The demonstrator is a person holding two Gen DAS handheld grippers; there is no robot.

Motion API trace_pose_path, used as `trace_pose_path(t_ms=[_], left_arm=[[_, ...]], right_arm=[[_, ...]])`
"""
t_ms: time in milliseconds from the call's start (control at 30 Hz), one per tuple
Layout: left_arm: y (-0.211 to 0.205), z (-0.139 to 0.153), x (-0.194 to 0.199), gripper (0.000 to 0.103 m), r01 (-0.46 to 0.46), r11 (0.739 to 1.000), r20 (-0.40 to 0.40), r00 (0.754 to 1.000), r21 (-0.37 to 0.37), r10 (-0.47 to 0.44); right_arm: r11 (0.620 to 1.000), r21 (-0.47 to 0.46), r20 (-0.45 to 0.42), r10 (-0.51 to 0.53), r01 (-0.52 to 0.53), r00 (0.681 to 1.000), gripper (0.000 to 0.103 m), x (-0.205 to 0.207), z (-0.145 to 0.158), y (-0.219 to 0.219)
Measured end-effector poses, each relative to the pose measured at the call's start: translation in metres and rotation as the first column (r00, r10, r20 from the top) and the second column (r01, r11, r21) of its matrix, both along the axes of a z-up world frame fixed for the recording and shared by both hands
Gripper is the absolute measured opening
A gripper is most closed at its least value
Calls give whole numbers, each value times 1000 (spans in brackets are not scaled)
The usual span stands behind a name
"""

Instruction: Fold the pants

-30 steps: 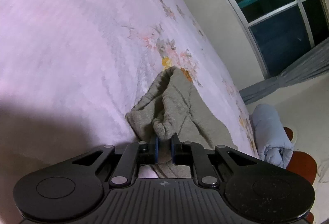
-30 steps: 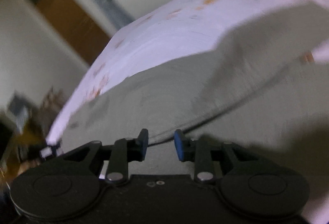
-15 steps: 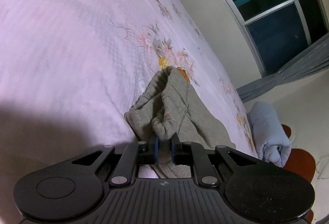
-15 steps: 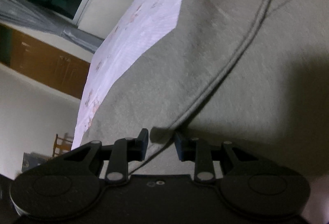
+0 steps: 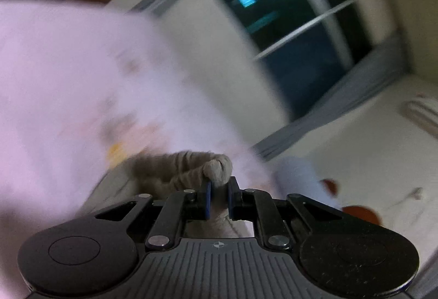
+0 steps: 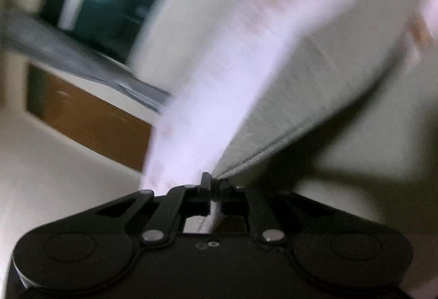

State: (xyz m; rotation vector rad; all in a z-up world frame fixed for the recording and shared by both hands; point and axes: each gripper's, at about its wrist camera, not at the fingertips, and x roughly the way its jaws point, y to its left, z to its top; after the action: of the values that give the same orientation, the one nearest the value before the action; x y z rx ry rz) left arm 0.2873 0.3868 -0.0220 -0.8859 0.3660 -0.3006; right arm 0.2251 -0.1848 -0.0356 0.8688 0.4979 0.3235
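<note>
Grey pants (image 5: 191, 167), soft and limp, droop between grips: left gripper (image 5: 218, 196) pinches a bunched cuff, right gripper (image 6: 214, 189) has just clamped the seam edge.

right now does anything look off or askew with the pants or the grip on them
Nothing stands out. The left gripper is shut on a bunched fold of the grey pants, and the right gripper has just closed on a seamed edge of them. The floral bedspread is too blurred to judge.

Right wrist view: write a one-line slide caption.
Right hand-held gripper shut on the grey pants' edge, above the pink floral bedspread.
</note>
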Motion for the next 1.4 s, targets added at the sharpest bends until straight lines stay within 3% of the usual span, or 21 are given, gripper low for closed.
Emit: trace_pose_path(t_ms=[67,100,133,167,200,233,267,333,633,733,800,900,1033,1100,1200,1267,1400], left_arm=[[2,-13,0,12,14,1000,-1,1000,23,-14],[9,-37,2,12,1,1000,-85,996,21,1],[16,-68,5,12,-7,1000,-209,978,5,8],[21,-101,5,11,-15,1000,-357,934,21,22],[25,-120,-1,11,-17,1000,-377,926,-8,12],[31,-129,-9,12,-34,997,-347,938,-74,6],[33,-130,-15,12,-45,995,-335,942,-94,11],[29,-125,-16,12,-37,997,-336,942,-68,12],[30,-91,-19,12,14,999,-275,961,-45,-26],[31,-109,-18,12,7,1000,-368,930,-9,-10],[34,-112,-19,12,-10,999,-365,931,-47,-8],[36,-90,-25,12,1,998,-284,959,-60,-19],[36,-71,-26,12,24,999,-240,970,-35,-31],[37,-78,-22,12,18,999,-268,963,-29,-25],[43,-105,-19,12,8,999,-359,933,-31,-18],[48,-114,-25,12,-4,997,-356,934,-74,-23],[42,-110,-21,12,4,999,-349,937,-47,-20]], right_arm=[[999,-51,98,-4,9,995,0,-27,14,0],[995,-100,121,6,6,993,0,-43,7,2],[991,-137,102,23,-9,995,0,-51,-11,7],[988,-142,-37,49,-54,998,0,-51,-43,8],[990,-113,-184,62,-84,981,0,-50,-73,6],[994,-90,-249,42,-67,968,0,-56,-97,2],[996,-76,-246,33,-53,969,0,-63,-108,-2],[997,-57,-225,29,-43,974,0,-68,-115,-5],[996,-70,-150,45,-56,988,0,-76,-87,-5],[995,-89,-173,36,-52,984,0,-73,-95,-9],[998,-60,-254,20,-37,967,0,-64,-114,-13],[999,-23,-162,25,-29,987,0,-68,-92,-17],[998,-19,-71,53,-54,996,0,-69,-60,-19],[997,-31,-85,64,-67,994,0,-66,-65,-21],[994,-65,-200,79,-93,977,0,-63,-100,-21],[995,-51,-253,65,-81,965,0,-66,-123,-26],[995,-64,-241,63,-80,968,0,-68,-124,-24]])
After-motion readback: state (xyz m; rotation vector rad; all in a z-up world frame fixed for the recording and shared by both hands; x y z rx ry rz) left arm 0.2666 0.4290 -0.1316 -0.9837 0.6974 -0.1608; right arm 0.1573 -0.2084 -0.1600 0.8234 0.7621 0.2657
